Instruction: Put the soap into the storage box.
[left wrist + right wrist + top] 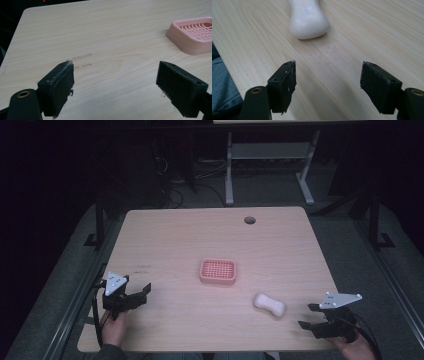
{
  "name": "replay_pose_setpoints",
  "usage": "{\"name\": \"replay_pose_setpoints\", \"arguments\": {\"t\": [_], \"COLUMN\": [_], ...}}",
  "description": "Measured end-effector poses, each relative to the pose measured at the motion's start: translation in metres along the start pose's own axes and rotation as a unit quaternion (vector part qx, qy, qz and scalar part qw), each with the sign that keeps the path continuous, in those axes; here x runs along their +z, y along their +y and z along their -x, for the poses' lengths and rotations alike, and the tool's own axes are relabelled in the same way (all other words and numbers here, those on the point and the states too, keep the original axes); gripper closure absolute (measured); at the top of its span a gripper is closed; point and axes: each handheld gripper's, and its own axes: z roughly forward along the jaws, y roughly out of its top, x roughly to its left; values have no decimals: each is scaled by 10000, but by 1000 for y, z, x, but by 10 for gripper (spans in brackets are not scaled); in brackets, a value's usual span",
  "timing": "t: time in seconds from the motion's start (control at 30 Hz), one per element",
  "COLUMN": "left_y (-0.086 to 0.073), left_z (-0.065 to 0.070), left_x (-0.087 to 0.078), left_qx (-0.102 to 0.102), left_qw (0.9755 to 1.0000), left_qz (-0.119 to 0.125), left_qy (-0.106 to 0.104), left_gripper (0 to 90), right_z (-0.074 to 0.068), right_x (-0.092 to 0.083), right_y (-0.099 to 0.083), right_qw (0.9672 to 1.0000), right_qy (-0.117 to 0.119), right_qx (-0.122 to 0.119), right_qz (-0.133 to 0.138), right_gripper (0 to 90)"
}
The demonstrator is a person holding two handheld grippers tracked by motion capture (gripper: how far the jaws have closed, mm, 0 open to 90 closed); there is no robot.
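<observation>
While both grippers are held low over the near part of the tabletop (210,235), nothing is gripped by either one. The left gripper (141,296) is seen at the near left corner, held by a hand (114,329) that comes in from the bottom edge. Its fingers (58,86) are spread wide, and only bare wood is seen between them in the left gripper view. A pink soap dish (218,271) with a grid of small holes is set near the middle of the tabletop. It is found ahead of the left gripper and off to the side, well apart from it.

The right gripper (309,316) is seen at the near right corner, held by the other hand (356,349). Its fingers (282,85) are spread wide too, and nothing is touched by them. A white bar of soap (270,304), pinched in at the waist like a small bone, is laid flat on the wood. It is found between the soap dish and the right gripper, near the gripper but not touching it. In the right gripper view the soap is seen just ahead of the open fingers, a little toward one side, with bare wood in the gap. A small round hole (249,220) is cut in the far part of the tabletop.
</observation>
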Motion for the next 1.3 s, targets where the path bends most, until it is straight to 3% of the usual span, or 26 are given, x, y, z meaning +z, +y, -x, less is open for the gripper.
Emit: {"name": "replay_pose_setpoints", "arguments": {"t": [0.4, 1.3], "left_y": [0, 1], "left_z": [2, 3], "left_x": [-1, 0], "left_qx": [95, 179], "left_qw": [10000, 9998], "left_qz": [-9, -54], "left_qy": [9, -48], "left_gripper": [141, 141], "right_z": [-6, -16], "right_x": [1, 10], "right_y": [10, 53], "right_qw": [9999, 9973], "right_qy": [93, 132], "right_qx": [-107, -648], "right_qz": [43, -330], "right_gripper": [284, 285]}}
